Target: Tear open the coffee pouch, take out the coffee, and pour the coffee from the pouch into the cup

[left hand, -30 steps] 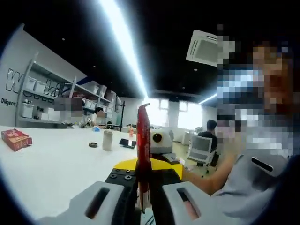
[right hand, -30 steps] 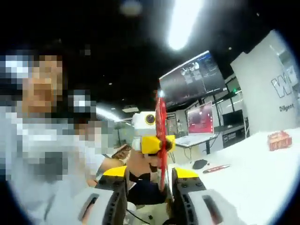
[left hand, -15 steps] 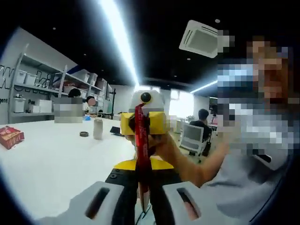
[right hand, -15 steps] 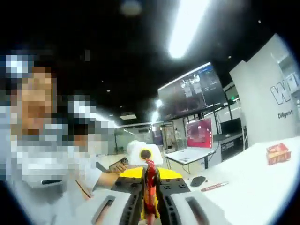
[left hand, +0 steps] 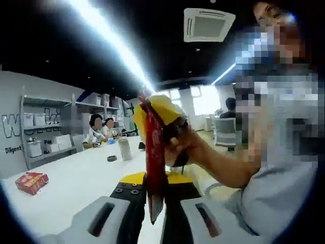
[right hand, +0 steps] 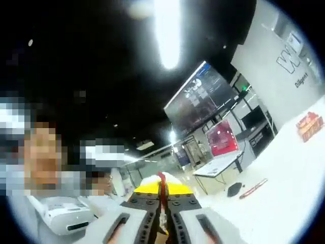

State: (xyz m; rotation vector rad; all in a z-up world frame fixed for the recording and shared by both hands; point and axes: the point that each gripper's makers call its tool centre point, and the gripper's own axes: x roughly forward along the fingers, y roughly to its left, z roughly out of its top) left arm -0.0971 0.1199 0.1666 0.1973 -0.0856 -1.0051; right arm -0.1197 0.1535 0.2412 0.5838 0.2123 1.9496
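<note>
Pouch: the red coffee pouch [left hand: 154, 168] stands edge-on and upright in mid-air above the white desk [left hand: 76, 188], held between both tools.
Left gripper: the left gripper [left hand: 155, 213] has its jaws pressed together on the lower part of the pouch.
Right gripper: in the left gripper view the right gripper [left hand: 161, 121], yellow-fronted and held by a hand [left hand: 190, 152], meets the pouch's upper end; in its own view its jaws are closed tight on a thin red strip of the pouch.
Desk items: a red box [left hand: 31, 182] lies near the desk edge; a can [left hand: 124, 149] and a small dark round thing [left hand: 111, 158] sit further back.
Cup: I cannot make out a cup on the desk.
Progress: judged from the grip at both ends, this is the tearing step. Whether the top is already torn I cannot tell. Taking the coffee out and pouring into the cup appear left to do.
</note>
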